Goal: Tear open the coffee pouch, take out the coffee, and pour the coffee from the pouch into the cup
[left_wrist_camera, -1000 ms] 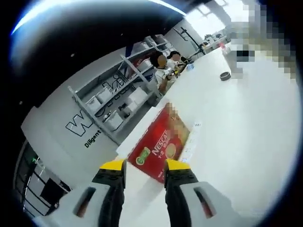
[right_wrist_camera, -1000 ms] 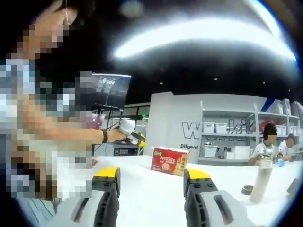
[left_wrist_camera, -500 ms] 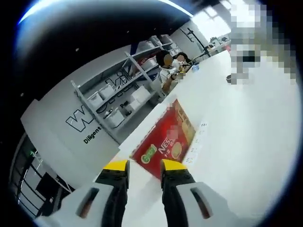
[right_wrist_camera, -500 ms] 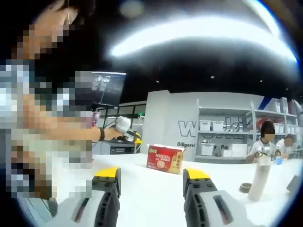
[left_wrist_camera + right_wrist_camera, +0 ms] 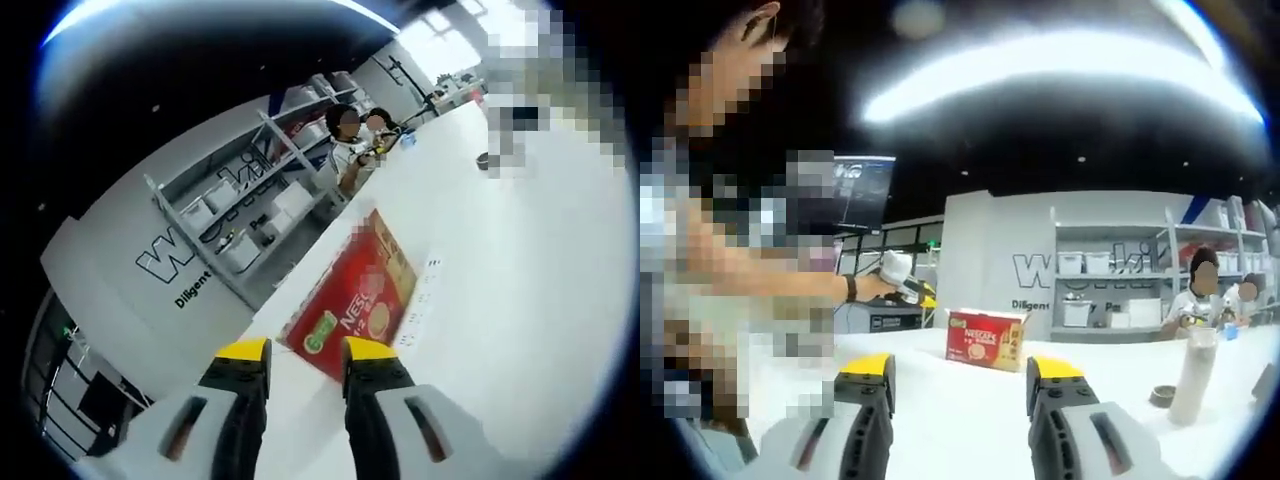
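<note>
The red coffee box (image 5: 355,305) looked like printed cardboard with a slight sheen, sitting on a table (image 5: 520,300) that read as smooth, matt white laminate. At six o'clock in the left gripper view, the left gripper (image 5: 303,360) showed black matt plastic jaws capped in glossy yellow. Over in the right gripper view, at four o'clock, a tall cup (image 5: 1195,375) appeared pale, matt and paper-like. The shelving (image 5: 240,215) looked like grey painted metal.

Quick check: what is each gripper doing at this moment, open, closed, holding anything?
Left gripper: open, empty, jaws aimed at the red box.
Right gripper: open, empty, above the table.
</note>
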Available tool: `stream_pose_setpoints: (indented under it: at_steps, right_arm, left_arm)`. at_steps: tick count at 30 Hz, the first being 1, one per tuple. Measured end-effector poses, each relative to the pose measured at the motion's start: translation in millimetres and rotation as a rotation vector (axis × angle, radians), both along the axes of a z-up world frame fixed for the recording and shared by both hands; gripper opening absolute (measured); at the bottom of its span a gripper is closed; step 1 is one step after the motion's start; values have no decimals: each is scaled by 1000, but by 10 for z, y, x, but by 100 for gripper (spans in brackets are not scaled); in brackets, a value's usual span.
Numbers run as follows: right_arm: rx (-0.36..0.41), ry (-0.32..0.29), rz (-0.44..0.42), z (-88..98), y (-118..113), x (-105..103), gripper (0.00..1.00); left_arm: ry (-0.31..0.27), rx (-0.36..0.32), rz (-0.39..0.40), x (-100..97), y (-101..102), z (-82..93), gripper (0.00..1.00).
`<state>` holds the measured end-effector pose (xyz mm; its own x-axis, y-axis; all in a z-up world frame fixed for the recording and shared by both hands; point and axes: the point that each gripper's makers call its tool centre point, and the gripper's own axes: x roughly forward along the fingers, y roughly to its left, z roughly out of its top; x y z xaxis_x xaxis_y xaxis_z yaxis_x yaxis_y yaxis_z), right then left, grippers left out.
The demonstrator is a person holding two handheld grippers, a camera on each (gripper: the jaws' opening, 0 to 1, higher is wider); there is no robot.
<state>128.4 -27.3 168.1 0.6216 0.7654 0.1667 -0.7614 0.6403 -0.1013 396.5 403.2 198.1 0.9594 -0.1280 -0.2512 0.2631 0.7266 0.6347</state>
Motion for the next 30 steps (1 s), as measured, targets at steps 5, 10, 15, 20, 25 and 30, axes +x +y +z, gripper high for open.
stream_pose_setpoints:
  at_steps: [5, 10, 15, 20, 25, 30]
  right_arm:
    - [-6, 8, -3, 35, 23, 49, 53]
    - [0, 10, -10, 89, 42, 114, 53]
    - [2, 11, -13, 130, 48, 157, 53]
    - [3, 12, -19, 173, 41, 183, 53]
    - [7, 18, -22, 193, 48, 201, 53]
    - [11, 23, -23, 192, 59, 209, 53]
  left_arm:
    - [7, -14, -1, 36, -9, -7, 30]
    - [12, -4, -11, 83, -24, 4, 30]
    - [8, -1, -9, 116, 20, 84, 30]
    - [6, 0, -17, 143, 46, 135, 31]
    - [6, -10, -14, 206, 103, 183, 32]
    - [12, -17, -11, 263, 105, 184, 32]
